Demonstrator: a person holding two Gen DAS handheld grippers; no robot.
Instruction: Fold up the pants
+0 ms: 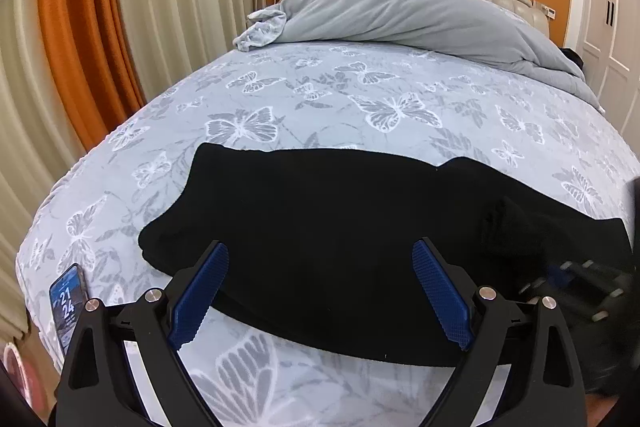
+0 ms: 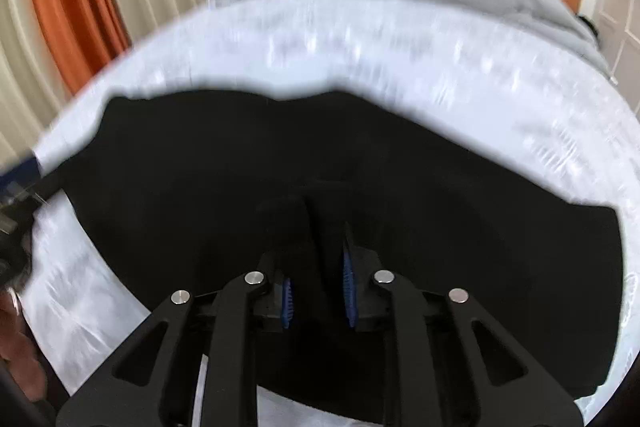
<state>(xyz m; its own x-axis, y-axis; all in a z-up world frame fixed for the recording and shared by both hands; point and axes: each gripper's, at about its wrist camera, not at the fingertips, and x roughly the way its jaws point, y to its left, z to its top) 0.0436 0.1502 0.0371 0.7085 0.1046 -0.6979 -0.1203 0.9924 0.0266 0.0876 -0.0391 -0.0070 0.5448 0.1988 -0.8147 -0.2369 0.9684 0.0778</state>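
Black pants of soft dark fabric [image 1: 340, 227] lie across the near part of a bed covered with a pale blue sheet printed with white butterflies [image 1: 320, 95], filling the lower middle of both views. They read as a compact, wide band and not two full-length legs, so at least one fold looks done; a raised flap shows at the right of the left wrist view, and the edges are uneven. Judging by that, smoothing and perhaps a further fold are left, though the dark cloth hides its layers.

In the left wrist view the left tongs [image 1: 320, 291] stand spread wide with nothing between the blue ribbed pads [image 1: 200, 291]; the near hem of the pants runs just beyond and under the tips. In the right wrist view, which is blurred, the right tongs [image 2: 316, 287] sit low over the middle of the pants, jaws narrowed to a slim gap with a ridge of black cloth rising in it. Whether the pads press on that ridge I cannot tell.

A smartphone with a lit screen [image 1: 66, 303] lies at the lower left of the left view, well apart from the pants.
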